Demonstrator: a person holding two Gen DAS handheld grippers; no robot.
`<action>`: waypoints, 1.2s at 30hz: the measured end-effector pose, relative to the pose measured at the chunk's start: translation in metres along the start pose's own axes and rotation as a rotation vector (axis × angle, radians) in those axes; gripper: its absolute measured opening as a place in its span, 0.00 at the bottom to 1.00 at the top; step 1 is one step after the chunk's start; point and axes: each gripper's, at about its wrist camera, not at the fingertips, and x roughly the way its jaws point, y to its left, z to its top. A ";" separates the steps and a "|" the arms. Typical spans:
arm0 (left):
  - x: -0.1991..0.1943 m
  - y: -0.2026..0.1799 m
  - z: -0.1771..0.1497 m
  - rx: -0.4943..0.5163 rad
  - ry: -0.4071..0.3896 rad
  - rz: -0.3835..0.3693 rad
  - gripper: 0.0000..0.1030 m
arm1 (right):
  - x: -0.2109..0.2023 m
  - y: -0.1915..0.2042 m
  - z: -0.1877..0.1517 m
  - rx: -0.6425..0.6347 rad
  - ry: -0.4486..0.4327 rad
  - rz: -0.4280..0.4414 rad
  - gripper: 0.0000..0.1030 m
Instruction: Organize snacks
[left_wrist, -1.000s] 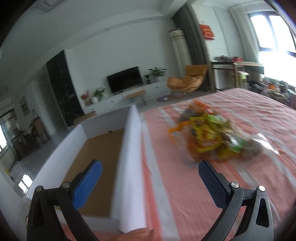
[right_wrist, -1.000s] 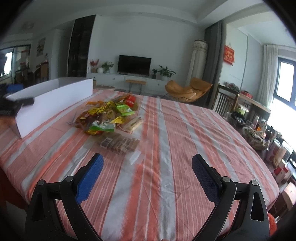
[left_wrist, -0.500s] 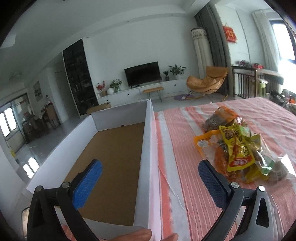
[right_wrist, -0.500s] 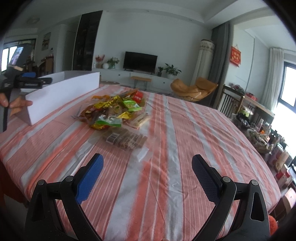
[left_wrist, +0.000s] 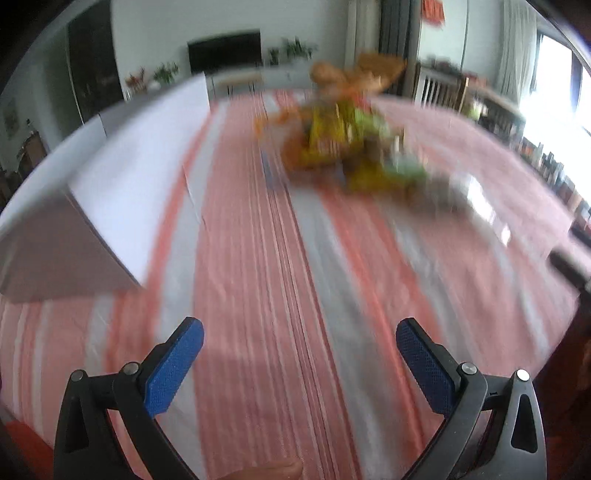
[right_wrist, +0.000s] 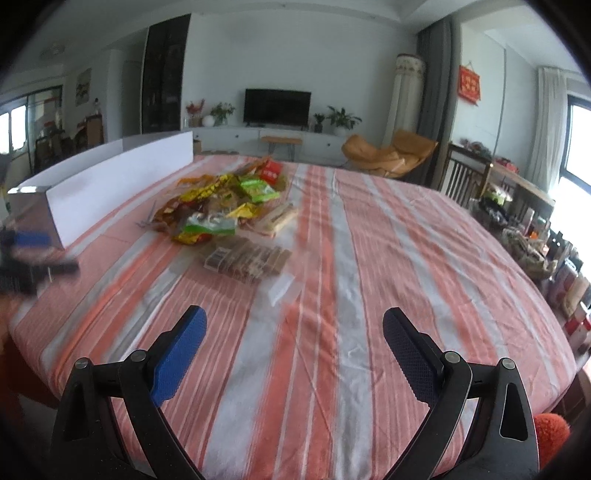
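A heap of snack packets (right_wrist: 225, 201), yellow, green, red and orange, lies on the striped tablecloth (right_wrist: 332, 258), with a clear pack of brown bars (right_wrist: 249, 260) just in front of it. The same heap (left_wrist: 347, 147) is blurred in the left wrist view. A long white box (right_wrist: 122, 177) stands along the table's left side; its corner (left_wrist: 122, 192) is near my left gripper. My left gripper (left_wrist: 299, 363) is open over bare cloth and also shows as a blur (right_wrist: 29, 254) at the left edge. My right gripper (right_wrist: 295, 350) is open, well short of the snacks.
A small clear wrapper (right_wrist: 280, 288) lies on the cloth near the bars. Chairs (right_wrist: 469, 177) and a cluttered side table (right_wrist: 524, 192) stand to the right of the table. A TV (right_wrist: 277, 108) and an orange armchair (right_wrist: 388, 155) are far behind.
My left gripper has swung from looking down into the white box to low over the cloth beside its corner, facing the snacks. My right gripper has barely shifted.
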 end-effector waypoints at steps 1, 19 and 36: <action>0.005 -0.002 -0.001 0.004 0.013 0.007 1.00 | 0.001 0.001 -0.001 -0.003 0.010 0.005 0.95; 0.013 0.026 -0.001 -0.071 -0.011 0.031 1.00 | 0.072 -0.001 0.017 -0.043 0.298 0.165 0.95; 0.011 0.026 -0.001 -0.059 -0.033 0.023 1.00 | 0.169 0.041 0.073 -0.499 0.638 0.471 0.93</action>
